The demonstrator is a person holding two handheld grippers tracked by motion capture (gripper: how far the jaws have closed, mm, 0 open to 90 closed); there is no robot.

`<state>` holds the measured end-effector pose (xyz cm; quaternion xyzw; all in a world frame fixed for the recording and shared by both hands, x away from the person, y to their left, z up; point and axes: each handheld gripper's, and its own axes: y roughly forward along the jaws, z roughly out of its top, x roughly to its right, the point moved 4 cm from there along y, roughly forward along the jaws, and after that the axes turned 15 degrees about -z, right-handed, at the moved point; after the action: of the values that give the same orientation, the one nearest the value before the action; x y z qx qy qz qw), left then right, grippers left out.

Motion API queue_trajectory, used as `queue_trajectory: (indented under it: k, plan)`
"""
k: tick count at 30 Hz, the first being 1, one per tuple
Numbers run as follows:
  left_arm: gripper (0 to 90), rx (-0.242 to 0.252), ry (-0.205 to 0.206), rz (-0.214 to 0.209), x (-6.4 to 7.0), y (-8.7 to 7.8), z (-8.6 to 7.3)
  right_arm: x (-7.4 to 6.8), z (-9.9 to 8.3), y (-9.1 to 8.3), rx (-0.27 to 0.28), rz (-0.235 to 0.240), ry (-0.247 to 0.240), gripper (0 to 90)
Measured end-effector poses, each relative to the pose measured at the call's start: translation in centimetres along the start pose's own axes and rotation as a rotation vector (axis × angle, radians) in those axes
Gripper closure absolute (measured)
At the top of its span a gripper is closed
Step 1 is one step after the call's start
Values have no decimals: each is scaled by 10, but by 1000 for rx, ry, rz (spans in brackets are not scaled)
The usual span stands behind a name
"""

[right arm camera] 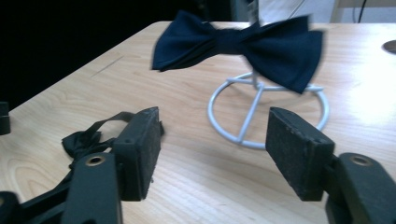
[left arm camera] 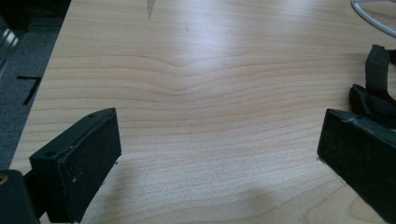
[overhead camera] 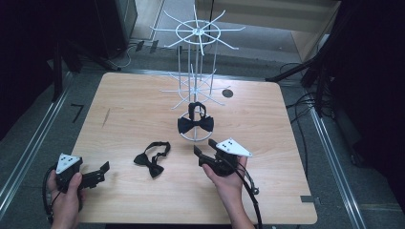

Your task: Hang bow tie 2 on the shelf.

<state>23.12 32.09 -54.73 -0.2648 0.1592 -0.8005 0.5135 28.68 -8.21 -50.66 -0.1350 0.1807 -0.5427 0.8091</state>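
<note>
Pale wood table point(overhead camera: 267, 191) carries my work: one bow tie point(overhead camera: 196, 125) hangs on the white wire rack point(overhead camera: 197, 86), another bow tie point(overhead camera: 152, 159) lies flat between my left claw point(overhead camera: 102, 172) and right claw point(overhead camera: 198, 153), both spread wide, ready to lift it.

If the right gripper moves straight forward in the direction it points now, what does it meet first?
Probably the round white wire base of the white wire display stand, below the hanging black fabric bow tie. The right gripper is open; depth is uncertain.
</note>
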Motion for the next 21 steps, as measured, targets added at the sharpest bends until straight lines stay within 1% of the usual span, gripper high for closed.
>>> queue_trajectory:
  k: [3,5,6,7,8,9,10,11,12,13,15,16,17,19,20,21]
  plan:
    - [0,3,-4,-3,0,0,0,-4,-2,1,-6,13,1,405]
    - [0,4,-5,-4,0,0,0,-10,-3,3,-14,31,8,428]
    - [0,4,-5,-4,0,0,0,-10,-3,3,-14,31,8,428]
    - [0,2,-6,-4,0,0,0,-14,-5,5,-19,36,4,438]
    - [0,2,-6,-4,0,0,0,-14,-5,5,-19,36,4,438]
    - [0,0,-6,-5,0,0,0,-19,-7,7,-32,42,9,445]
    - [0,0,-6,-5,0,0,0,-19,-7,7,-32,42,9,445]
    - [0,-6,-2,-3,0,0,0,-24,-10,11,-40,45,1,448]
    - [0,-6,-2,-3,0,0,0,-24,-10,11,-40,45,1,448]
    - [0,-4,3,-3,0,0,0,-30,-12,15,-51,50,-4,451]
    - [0,-5,5,-3,0,0,0,-34,-14,19,-54,55,-6,451]
    - [0,-5,5,-3,0,0,0,-34,-14,19,-54,55,-6,451]
    - [0,-3,1,-2,0,0,0,-40,-15,23,-67,60,-7,451]
    - [0,-3,1,-3,0,0,0,-45,-15,26,-71,63,-6,450]
    - [0,-3,1,-3,0,0,0,-45,-15,26,-71,63,-6,450]
    - [0,-4,2,-4,0,0,0,-49,-13,31,-68,66,-3,452]
